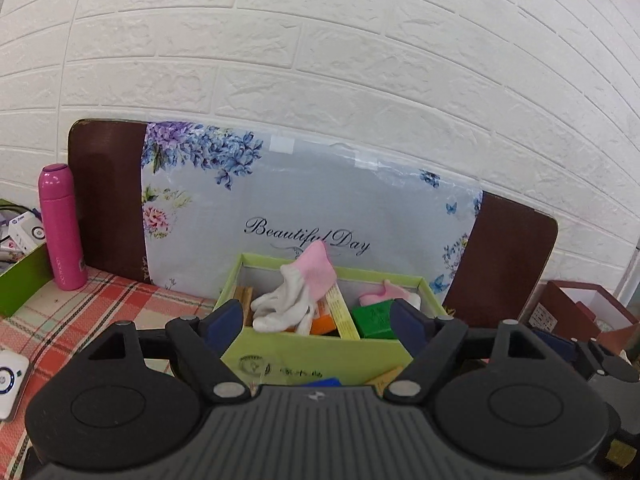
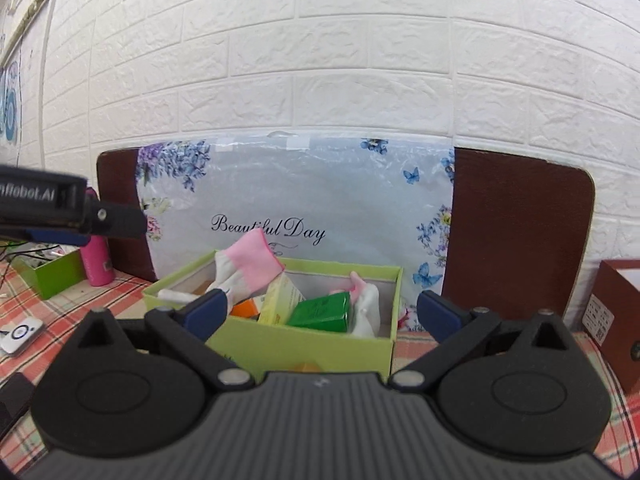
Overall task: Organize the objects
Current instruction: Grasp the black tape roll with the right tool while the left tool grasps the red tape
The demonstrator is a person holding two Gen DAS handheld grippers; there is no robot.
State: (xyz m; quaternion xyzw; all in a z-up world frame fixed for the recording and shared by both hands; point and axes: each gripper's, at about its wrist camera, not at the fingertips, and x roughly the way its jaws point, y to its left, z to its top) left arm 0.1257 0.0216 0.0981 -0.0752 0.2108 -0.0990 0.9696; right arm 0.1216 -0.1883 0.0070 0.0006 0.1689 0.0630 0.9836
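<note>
A light green open box (image 1: 316, 354) (image 2: 304, 346) stands on the plaid tablecloth in front of both grippers. It holds a white glove with a pink cuff (image 1: 298, 292) (image 2: 248, 266), a green carton (image 1: 376, 320) (image 2: 322, 312), a yellow carton (image 2: 280, 300), an orange item (image 1: 322, 324) and a second pink-and-white glove (image 1: 390, 292) (image 2: 366, 306). My left gripper (image 1: 320, 316) is open and empty, with its fingers either side of the box's near wall. My right gripper (image 2: 322, 312) is open and empty before the same box.
A pink bottle (image 1: 60, 226) (image 2: 96, 260) stands at the left beside a green box (image 1: 20, 280) (image 2: 56, 272). A floral bag on a brown board (image 1: 516, 264) leans against the wall. A brown box (image 1: 580, 312) (image 2: 616, 316) sits at the right. A white device (image 1: 8, 384) (image 2: 20, 334) lies at the left.
</note>
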